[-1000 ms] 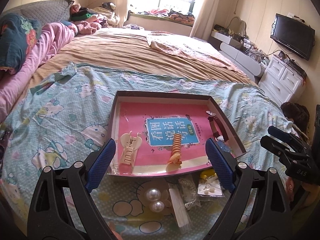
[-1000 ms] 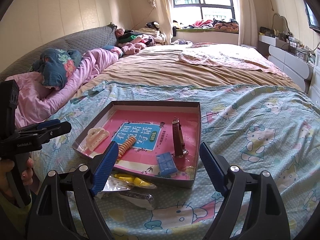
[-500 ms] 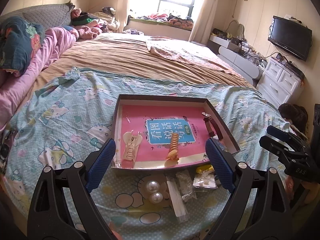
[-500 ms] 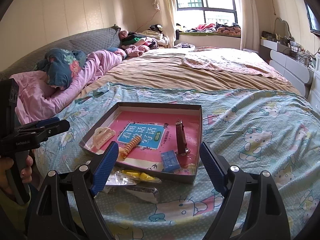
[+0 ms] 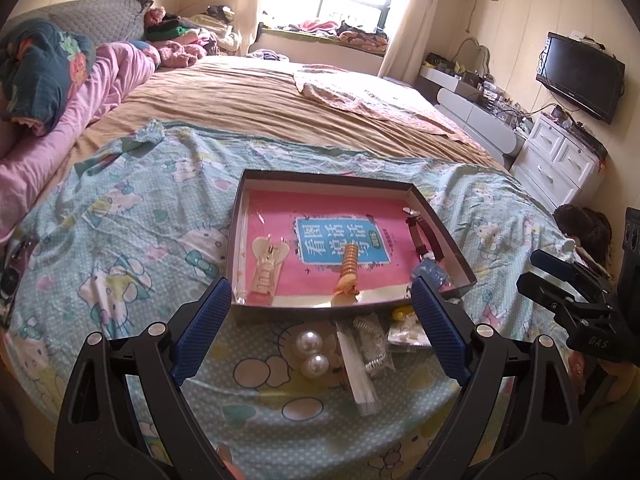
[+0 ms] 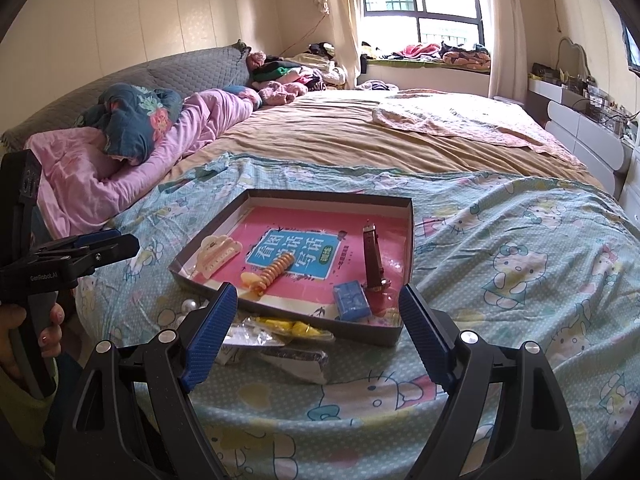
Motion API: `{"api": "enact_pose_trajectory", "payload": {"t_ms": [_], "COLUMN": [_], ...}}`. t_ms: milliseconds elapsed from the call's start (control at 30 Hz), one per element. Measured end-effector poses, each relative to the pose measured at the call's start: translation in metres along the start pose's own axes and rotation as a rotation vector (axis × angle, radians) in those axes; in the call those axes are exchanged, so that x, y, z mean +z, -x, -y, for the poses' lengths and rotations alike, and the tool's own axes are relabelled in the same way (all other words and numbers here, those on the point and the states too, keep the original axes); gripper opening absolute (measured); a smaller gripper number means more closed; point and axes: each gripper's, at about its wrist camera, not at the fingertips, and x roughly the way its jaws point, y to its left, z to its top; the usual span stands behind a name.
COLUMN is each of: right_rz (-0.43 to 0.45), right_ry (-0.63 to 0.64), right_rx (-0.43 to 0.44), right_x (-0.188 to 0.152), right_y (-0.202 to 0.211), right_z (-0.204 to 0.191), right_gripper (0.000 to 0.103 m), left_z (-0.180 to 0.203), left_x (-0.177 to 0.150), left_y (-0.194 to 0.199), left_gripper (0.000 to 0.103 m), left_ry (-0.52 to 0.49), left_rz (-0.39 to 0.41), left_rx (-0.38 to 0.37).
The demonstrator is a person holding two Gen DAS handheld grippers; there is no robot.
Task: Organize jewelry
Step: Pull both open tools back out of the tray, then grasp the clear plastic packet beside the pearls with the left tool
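A shallow dark box [image 5: 320, 178] [image 6: 408, 240] with a pink book as its floor lies on the bedspread. In it are a cream hair claw [image 5: 267, 262] [image 6: 218, 256], an orange spiral hair tie [image 5: 350, 268] [image 6: 272, 274], a dark red watch strap [image 5: 422, 236] [image 6: 373, 260] and a blue packet [image 6: 351, 301]. In front of the box lie two pearls [image 5: 310, 354], a clear tube [image 5: 360, 372], a yellow item in a plastic bag [image 6: 288, 326] and other small bags. My left gripper [image 5: 320, 332] and my right gripper [image 6: 318, 328] are open and empty, held short of the box.
The box sits near the foot of a large bed with a cartoon-cat bedspread [image 5: 120, 220]. Pink bedding and pillows [image 6: 132, 152] lie at the left. A white dresser [image 5: 560, 160] and a wall television [image 5: 580, 76] stand at the right.
Both grippers have pulled back and risen a little from the box, so more of the bedspread and loose items shows in front. Both stay open. Nothing on the bed has moved.
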Motion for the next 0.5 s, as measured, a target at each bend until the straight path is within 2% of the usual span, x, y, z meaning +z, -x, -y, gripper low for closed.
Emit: {"api": "enact_pose_trajectory", "payload": {"t_ms": [500], "right_rz": [-0.059], "right_ry": [0.004], "right_rx": [0.023], "right_x": [-0.02], "right_y": [-0.006], "right_z": [-0.003], "right_gripper": [0.082], "left_z": [0.007], "left_x": [-0.03], "left_y": [-0.009], "left_gripper": [0.084], "left_ry": [-0.011], "left_rz": [-0.088], "left_rx": [-0.035]}}
